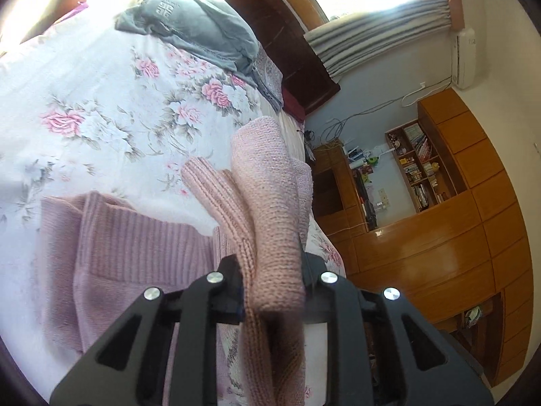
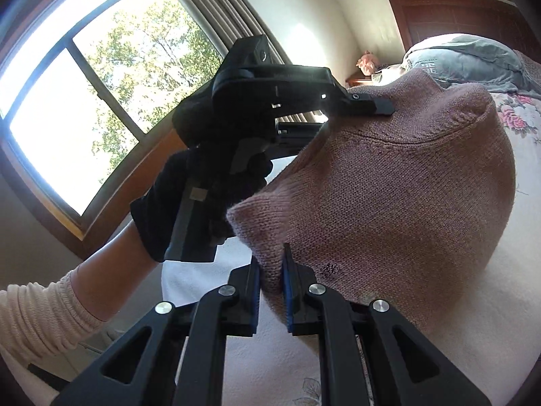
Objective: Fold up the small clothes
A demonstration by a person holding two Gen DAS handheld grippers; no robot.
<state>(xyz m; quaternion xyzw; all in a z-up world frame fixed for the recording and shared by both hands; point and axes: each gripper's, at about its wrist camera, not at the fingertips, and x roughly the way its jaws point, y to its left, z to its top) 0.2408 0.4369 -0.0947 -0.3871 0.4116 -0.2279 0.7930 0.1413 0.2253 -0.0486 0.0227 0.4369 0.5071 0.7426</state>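
A pink knitted sweater [image 1: 111, 247] lies partly on the floral bedspread [image 1: 84, 101], with one ribbed cuff [image 1: 199, 172] sticking up. My left gripper [image 1: 272, 264] is shut on a raised fold of the sweater that rises between its fingers. In the right wrist view the sweater [image 2: 405, 196] hangs lifted in a wide sheet. My right gripper [image 2: 272, 270] is shut on its lower corner, blue pads [image 2: 287, 287] pressed against the knit. The left gripper [image 2: 382, 106], held by a black-gloved hand [image 2: 189, 203], pinches the sweater's top edge.
A grey pillow [image 1: 189, 30] lies at the head of the bed by the dark wooden headboard [image 1: 297, 57]. Wooden cabinets and a bookshelf [image 1: 456, 220] stand to the right. A large window [image 2: 84, 101] and a nightstand [image 2: 358, 81] are beyond the bed.
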